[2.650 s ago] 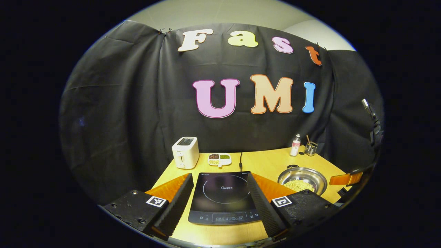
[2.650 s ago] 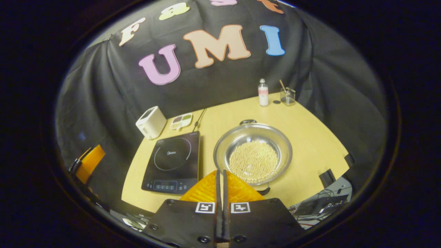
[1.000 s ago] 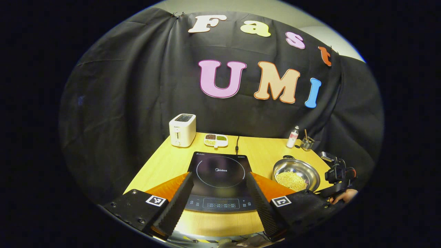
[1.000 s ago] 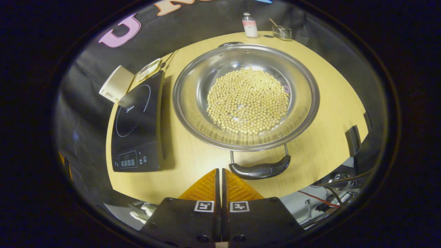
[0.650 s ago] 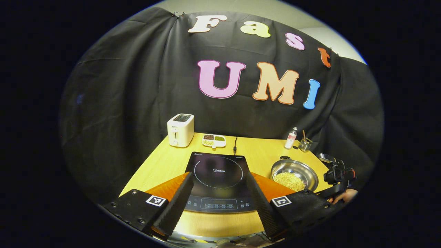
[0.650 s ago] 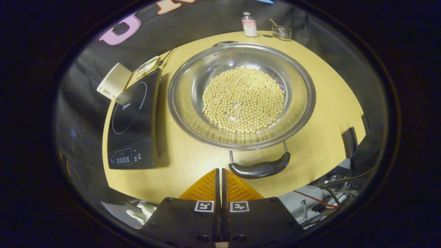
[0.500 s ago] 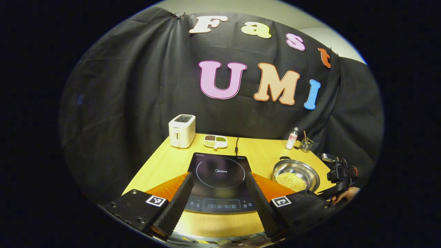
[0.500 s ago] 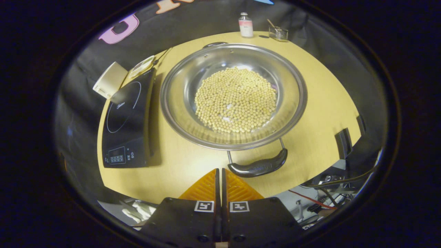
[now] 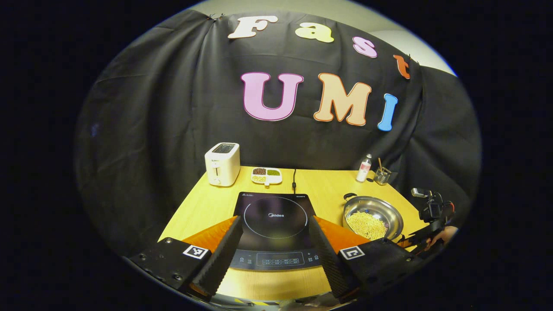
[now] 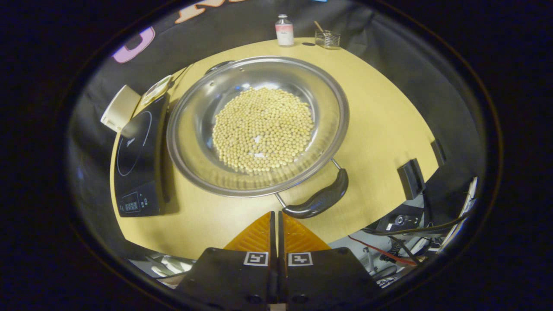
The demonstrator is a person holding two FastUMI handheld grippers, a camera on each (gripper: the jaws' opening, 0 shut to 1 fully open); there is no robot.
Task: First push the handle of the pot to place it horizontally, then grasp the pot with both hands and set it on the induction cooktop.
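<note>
Far handle of the pot [image 10: 257, 125] mostly hidden behind its rim, contents of the small far jar [image 10: 327, 39] too small to tell

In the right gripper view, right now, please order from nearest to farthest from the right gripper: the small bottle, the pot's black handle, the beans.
1. Black handle: just ahead of the right gripper, slightly to its right.
2. Beans: in the pot's middle, beyond the handle.
3. Small bottle: at the table's far edge, by the cloth wall.

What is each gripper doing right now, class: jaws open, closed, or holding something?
Left gripper: jaws open, holding nothing.
Right gripper: jaws closed, holding nothing, tip by the pot handle.
</note>
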